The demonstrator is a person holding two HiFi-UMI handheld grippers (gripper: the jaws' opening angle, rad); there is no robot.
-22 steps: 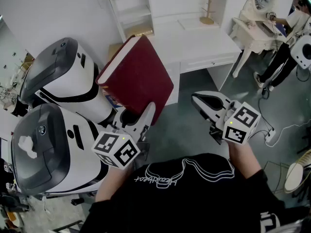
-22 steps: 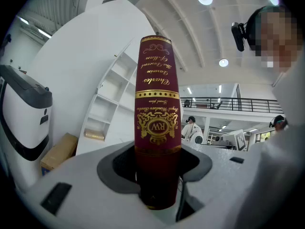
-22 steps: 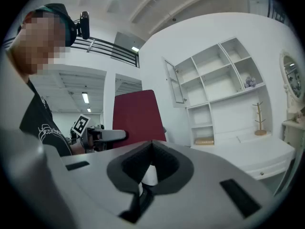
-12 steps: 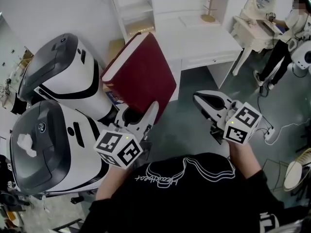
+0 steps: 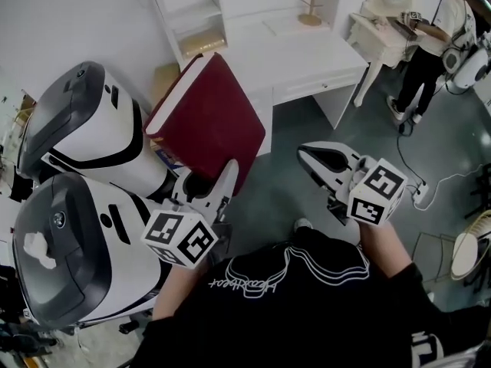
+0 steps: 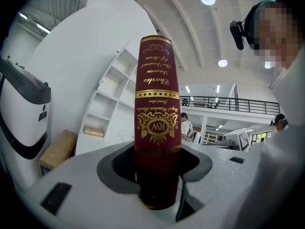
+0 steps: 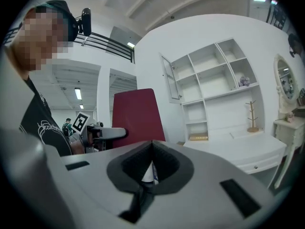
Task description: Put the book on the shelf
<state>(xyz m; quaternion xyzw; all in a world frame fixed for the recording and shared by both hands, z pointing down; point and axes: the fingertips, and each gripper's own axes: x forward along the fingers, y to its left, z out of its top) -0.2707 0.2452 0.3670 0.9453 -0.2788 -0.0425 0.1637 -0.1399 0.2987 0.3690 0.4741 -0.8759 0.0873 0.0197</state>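
You've got the book [image 5: 207,121] clamped in the left gripper [image 5: 209,184], jaws closed on its near bottom end. The rest of it sticks up and away from you, tilted, with the spine on the left. It's hanging over the floor just right of the two white machines [image 5: 77,136], and the shelf [image 5: 188,10] is well off on the far side, left of the white desk [image 5: 299,52].

The right gripper [image 5: 308,153] is pinched shut on nothing, out on the right and well clear of the book.

My take is you're mid-carry, so nothing's placed yet. A few tips:

- That's a big hardback held by one end only, so it'll probably want to swing in the jaws. Keep the grip firm and move smoothly, no sharp wrist flicks.
- I'd bring the right gripper over to steady the far edge or the cover before you reach in.
- Pick an open compartment. One of the lower ones has a tan thing [image 5: 201,46] lying in it, so steer clear of that.
- Square the book to the opening and lead with its free end, so the left gripper stays outside.
- Let it sit on the board before you let go.
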